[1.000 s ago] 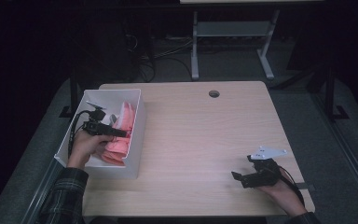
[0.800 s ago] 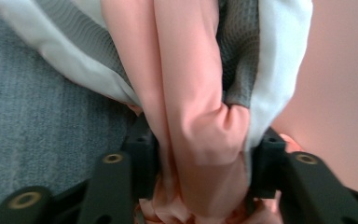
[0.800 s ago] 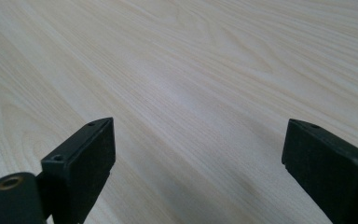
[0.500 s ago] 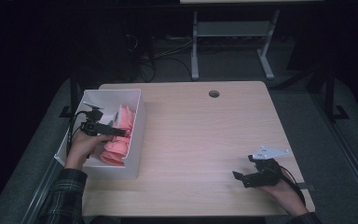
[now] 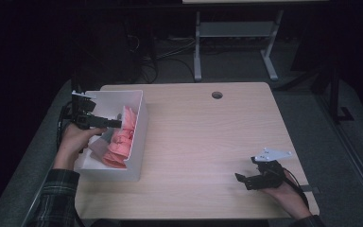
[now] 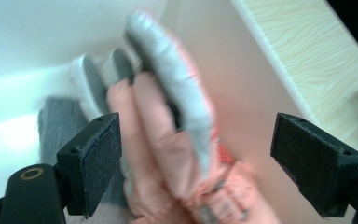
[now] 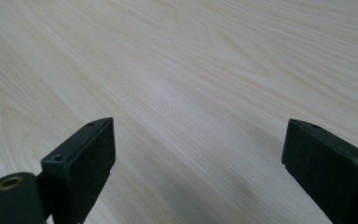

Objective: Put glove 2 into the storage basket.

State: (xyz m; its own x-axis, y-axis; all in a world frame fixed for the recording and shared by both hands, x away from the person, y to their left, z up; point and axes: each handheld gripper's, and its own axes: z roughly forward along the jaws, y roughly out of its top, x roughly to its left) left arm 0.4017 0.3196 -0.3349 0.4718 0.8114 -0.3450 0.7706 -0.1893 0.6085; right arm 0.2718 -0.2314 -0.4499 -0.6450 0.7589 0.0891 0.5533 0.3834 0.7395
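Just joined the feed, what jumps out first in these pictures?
The white bin at the table's left edge, with pink and grey gloves piled inside. The left gripper hangs over them, jaws wide, having just been opening, no pad pressing a glove. The right gripper rests open at the near right.

In the left gripper view the pink and grey cloth items point(image 6: 177, 154) inside the white bin point(image 6: 37, 42) are motion-blurred; what kind of items they are cannot be told. The bottom edge cuts them off. In the high view the bin's near wall point(image 5: 108, 172) hides the lower pile.
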